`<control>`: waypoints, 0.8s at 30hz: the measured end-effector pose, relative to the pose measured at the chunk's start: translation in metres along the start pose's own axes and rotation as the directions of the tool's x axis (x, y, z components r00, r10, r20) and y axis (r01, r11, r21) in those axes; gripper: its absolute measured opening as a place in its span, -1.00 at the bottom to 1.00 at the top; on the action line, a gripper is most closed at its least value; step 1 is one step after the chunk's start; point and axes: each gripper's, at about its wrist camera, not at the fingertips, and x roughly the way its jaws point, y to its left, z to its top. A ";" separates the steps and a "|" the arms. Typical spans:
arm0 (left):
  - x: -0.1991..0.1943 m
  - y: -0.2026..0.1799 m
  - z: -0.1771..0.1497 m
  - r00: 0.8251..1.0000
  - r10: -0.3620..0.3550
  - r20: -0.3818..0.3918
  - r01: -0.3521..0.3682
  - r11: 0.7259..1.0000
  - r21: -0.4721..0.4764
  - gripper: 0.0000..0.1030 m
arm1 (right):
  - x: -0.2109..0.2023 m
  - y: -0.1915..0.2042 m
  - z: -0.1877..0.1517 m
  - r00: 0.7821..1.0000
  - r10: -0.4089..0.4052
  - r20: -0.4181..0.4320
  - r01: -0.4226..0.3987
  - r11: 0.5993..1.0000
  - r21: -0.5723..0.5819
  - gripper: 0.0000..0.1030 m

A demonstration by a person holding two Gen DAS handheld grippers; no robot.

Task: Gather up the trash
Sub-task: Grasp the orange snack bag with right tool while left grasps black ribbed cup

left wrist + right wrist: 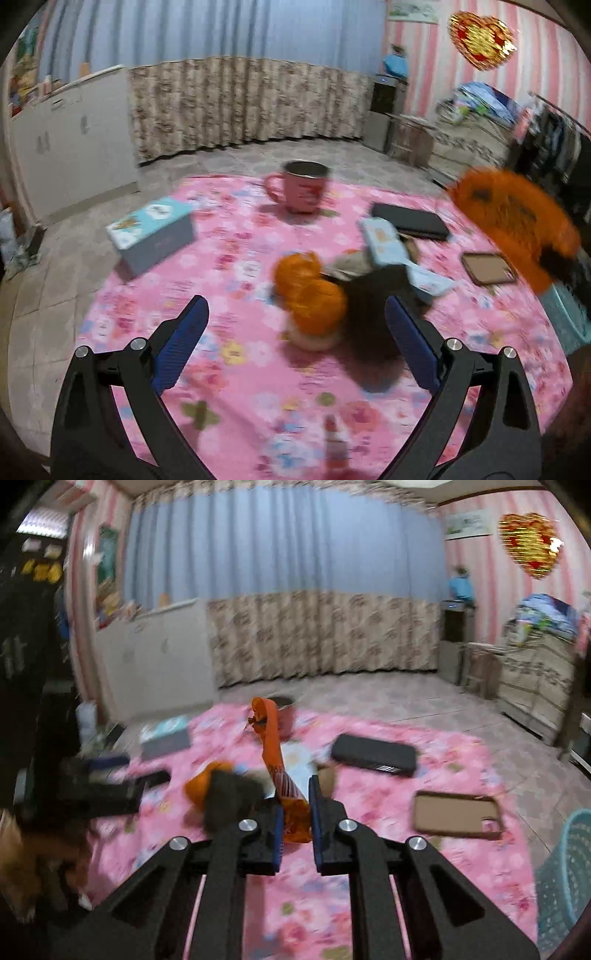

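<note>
Held trash: I see an orange wrapper pinched near its lower end, the rest standing up and away from the tongs, above the pink flowered tablecloth.
Right gripper: my blue pads are closed on the orange wrapper, lifted clear of the cloth.
Left gripper: my jaws stand wide apart with nothing between the pads, tilted down over the cloth.
Trash still on the cloth: orange peel sits in a small heap near the middle of the tablecloth, just ahead of my left gripper; the picture is blurred, so I cannot tell its exact pieces.
Beside the peel: a dark lump touches it on the right; too blurred for me to name.
Beyond the peel: a pink mug stands upright at the far edge of the tablecloth.
Left of the peel: a light blue box.
Right of the peel: a black case and a brown phone cover lie flat.
Off the cloth's right edge: a teal basket.
</note>
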 end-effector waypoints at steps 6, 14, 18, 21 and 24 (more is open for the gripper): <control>0.016 -0.056 -0.013 0.998 -0.038 -0.054 0.040 0.998 0.038 0.79 | -0.009 -0.030 0.008 0.999 -0.046 0.027 0.044 0.997 0.059 -0.76; 0.044 -0.075 -0.020 0.994 0.006 -0.109 0.000 0.998 0.063 0.55 | -0.007 -0.044 0.000 0.998 -0.065 -0.010 0.066 0.994 0.090 -0.76; 0.053 -0.079 -0.021 0.991 0.025 -0.130 -0.015 0.997 0.082 0.29 | -0.003 -0.046 -0.006 0.996 -0.075 -0.038 0.079 0.991 0.112 -0.76; 0.056 -0.080 -0.020 0.991 0.035 -0.126 -0.023 0.996 0.090 0.21 | 0.000 -0.046 -0.011 0.995 -0.082 -0.061 0.088 0.989 0.117 -0.76; 0.048 -0.076 -0.017 0.995 0.013 -0.102 -0.006 0.998 0.070 0.20 | 0.001 -0.047 -0.013 0.995 -0.086 -0.059 0.092 0.989 0.115 -0.76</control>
